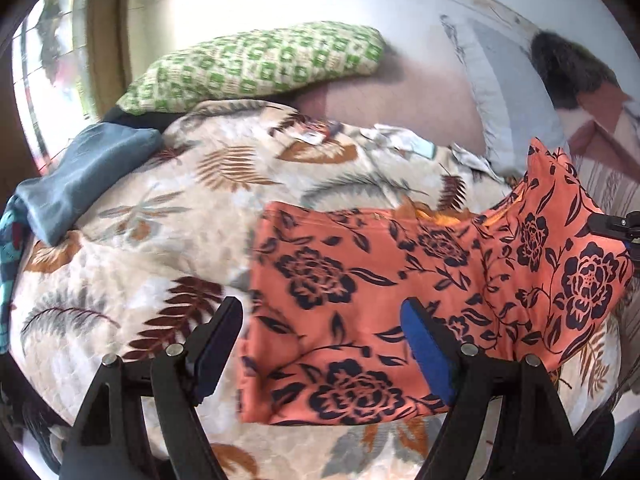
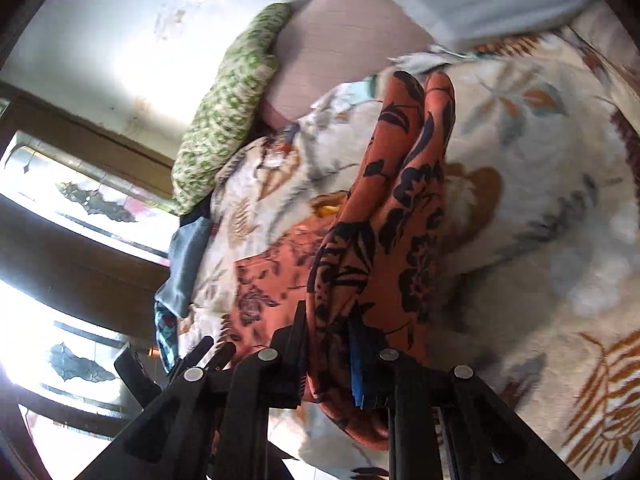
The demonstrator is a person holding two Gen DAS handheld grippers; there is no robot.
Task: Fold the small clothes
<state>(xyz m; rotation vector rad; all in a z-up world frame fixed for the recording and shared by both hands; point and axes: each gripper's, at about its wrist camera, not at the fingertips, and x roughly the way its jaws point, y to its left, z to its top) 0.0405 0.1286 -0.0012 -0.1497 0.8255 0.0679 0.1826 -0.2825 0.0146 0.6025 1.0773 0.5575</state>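
An orange cloth point(image 1: 360, 280) printed with dark flowers lies on a bed, spread over a cream blanket point(image 1: 160, 240) patterned with brown and grey leaves. The left claw point(image 1: 320, 316) stands wide open above the near part of the cloth, its two black fingers apart with blue pads facing each other and nothing pressed between them. The right claw point(image 2: 330, 332) is closed on one end of the same cloth point(image 2: 384, 220) — the fabric is pinched between its pads and rises from the bed in a bunched, hanging fold, while the rest still rests flat on the blanket point(image 2: 540, 200). In the left wrist view that lifted end stands up at the right side, with the black tip of the right claw point(image 1: 612, 224) at its edge. Farther back on the bed lie a green and white patterned pillow point(image 1: 256, 64), a folded grey-blue garment point(image 1: 88, 184) near the left edge, and a pale blue pillow point(image 1: 504, 108) to the right — all apart from the orange cloth.
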